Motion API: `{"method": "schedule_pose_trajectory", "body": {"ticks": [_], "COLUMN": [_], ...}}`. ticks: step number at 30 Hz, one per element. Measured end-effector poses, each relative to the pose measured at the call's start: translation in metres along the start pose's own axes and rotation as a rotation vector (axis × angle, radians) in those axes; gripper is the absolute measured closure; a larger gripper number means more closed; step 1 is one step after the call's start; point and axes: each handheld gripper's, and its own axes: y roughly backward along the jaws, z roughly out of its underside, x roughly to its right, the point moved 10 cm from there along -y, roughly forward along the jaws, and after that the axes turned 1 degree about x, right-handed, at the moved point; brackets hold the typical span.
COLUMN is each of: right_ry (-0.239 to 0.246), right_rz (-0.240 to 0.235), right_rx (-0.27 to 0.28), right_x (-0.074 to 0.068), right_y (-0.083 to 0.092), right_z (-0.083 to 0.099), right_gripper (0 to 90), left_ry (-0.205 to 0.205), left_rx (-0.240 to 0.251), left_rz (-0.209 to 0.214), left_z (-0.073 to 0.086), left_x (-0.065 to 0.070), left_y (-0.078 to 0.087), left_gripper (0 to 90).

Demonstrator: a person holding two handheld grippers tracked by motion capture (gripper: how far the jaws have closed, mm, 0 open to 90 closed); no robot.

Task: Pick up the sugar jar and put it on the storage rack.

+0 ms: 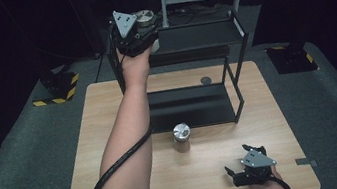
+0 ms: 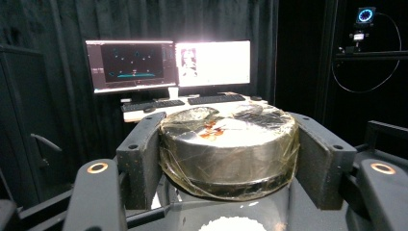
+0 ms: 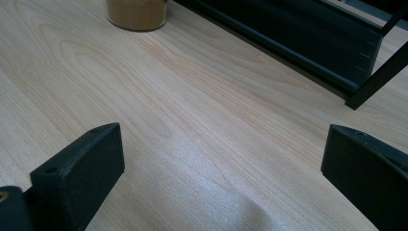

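My left gripper [image 1: 142,27] is raised at the left end of the black rack's top shelf [image 1: 198,35]. It is shut on a jar with a silver lid [image 1: 145,18]. In the left gripper view both jaws press on the sides of that lid [image 2: 226,139], and white powder shows in the jar below it. A second silver-lidded jar [image 1: 182,137] with brown contents [image 3: 137,13] stands on the table in front of the rack. My right gripper [image 1: 238,160] rests near the table's front right corner, open, with bare wood between its jaws [image 3: 216,163].
The rack's lower shelf [image 1: 188,105] sits on the wooden table [image 1: 111,133]; its front rail [image 3: 288,48] runs close ahead of the right gripper. Beyond the rack are two lit monitors [image 2: 168,65] and keyboards. Striped floor bases [image 1: 57,88] flank the table.
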Motion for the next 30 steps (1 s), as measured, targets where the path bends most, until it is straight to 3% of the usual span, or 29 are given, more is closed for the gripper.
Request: {"method": "schedule_pose_trajectory", "body": {"ticks": [11,13,17,19,30], "right_ry": [0.002,0.001,0.002,0.004,0.007], "right_rz": [0.003,0.003,0.002,0.003,0.008], "right_rx": [-0.001,-0.001,-0.001,-0.001,-0.002], "right_x": [0.0,0.0,0.0,-0.001,-0.002], "right_y": [0.0,0.0,0.0,0.0,0.0], "right_z": [0.0,0.0,0.0,0.0,0.0], "right_gripper": [0.4,0.4,0.4,0.4,0.4], "left_ry": [0.006,0.018,0.046,0.035,0.014], "left_rx": [-0.01,-0.016,-0.021,-0.015,-0.035], "left_rz": [0.005,-0.001,-0.018,-0.018,-0.028], "left_z": [0.0,0.0,-0.001,-0.002,-0.006], "left_x": [0.0,0.0,0.001,0.002,0.009], "left_y": [0.001,0.001,0.002,0.005,0.022], "left_gripper": [30.3,25.5,6.3,0.4,0.3]}}
